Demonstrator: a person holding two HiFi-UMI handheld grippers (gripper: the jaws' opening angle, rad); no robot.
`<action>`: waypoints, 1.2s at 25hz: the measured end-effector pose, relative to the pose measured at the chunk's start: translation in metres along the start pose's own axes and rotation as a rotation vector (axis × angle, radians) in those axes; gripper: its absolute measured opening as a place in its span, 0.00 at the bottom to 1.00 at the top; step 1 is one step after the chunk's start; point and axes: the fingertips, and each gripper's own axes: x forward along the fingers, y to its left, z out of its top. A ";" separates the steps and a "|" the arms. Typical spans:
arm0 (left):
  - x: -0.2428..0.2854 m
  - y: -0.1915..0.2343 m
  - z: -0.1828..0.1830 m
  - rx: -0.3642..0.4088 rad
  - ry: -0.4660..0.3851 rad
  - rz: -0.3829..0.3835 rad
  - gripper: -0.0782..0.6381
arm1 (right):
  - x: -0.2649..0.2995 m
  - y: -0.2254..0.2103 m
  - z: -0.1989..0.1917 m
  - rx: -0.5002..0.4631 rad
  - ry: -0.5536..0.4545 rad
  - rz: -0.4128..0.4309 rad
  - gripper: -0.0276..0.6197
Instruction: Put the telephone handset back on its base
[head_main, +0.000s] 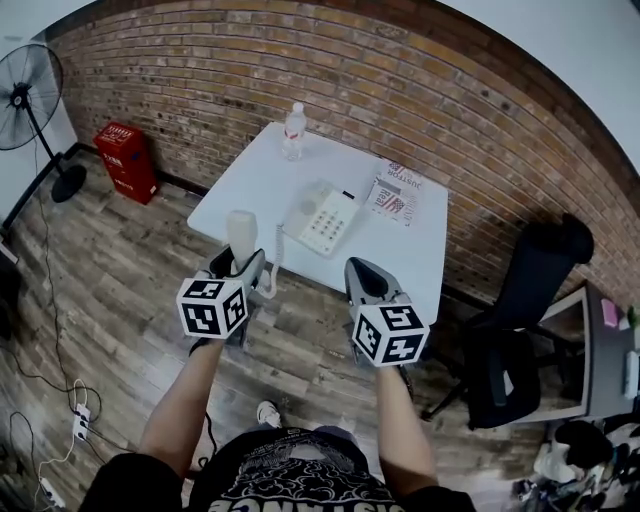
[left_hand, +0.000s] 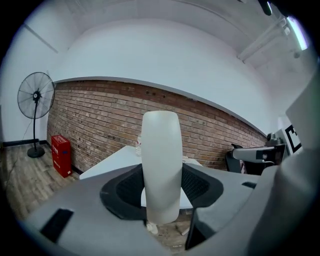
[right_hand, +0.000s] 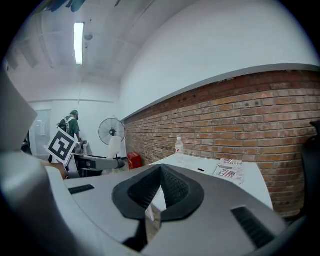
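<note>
The white telephone handset (head_main: 241, 234) stands upright in my left gripper (head_main: 240, 264), which is shut on its lower part. In the left gripper view the handset (left_hand: 161, 165) fills the gap between the jaws. Its coiled cord (head_main: 273, 263) runs back to the white telephone base (head_main: 327, 217) on the white table (head_main: 242, 180). Both grippers hang in front of the table's near edge, above the floor. My right gripper (head_main: 363, 272) is to the right of the handset, its jaws shut together on nothing (right_hand: 160, 172).
A water bottle (head_main: 293, 131) stands at the table's far end and a magazine (head_main: 397, 191) lies right of the base. A black office chair (head_main: 525, 315) is at the right. A fan (head_main: 27, 95) and a red box (head_main: 128, 160) stand at the left by the brick wall.
</note>
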 end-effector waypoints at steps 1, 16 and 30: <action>0.004 0.001 0.000 0.003 0.006 -0.007 0.42 | 0.003 -0.001 -0.001 0.003 0.002 -0.007 0.04; 0.082 -0.003 0.004 0.080 0.130 -0.120 0.42 | 0.042 -0.042 -0.003 0.041 -0.005 -0.038 0.04; 0.215 0.000 0.004 0.104 0.318 -0.232 0.42 | 0.137 -0.113 0.005 0.054 0.030 -0.007 0.04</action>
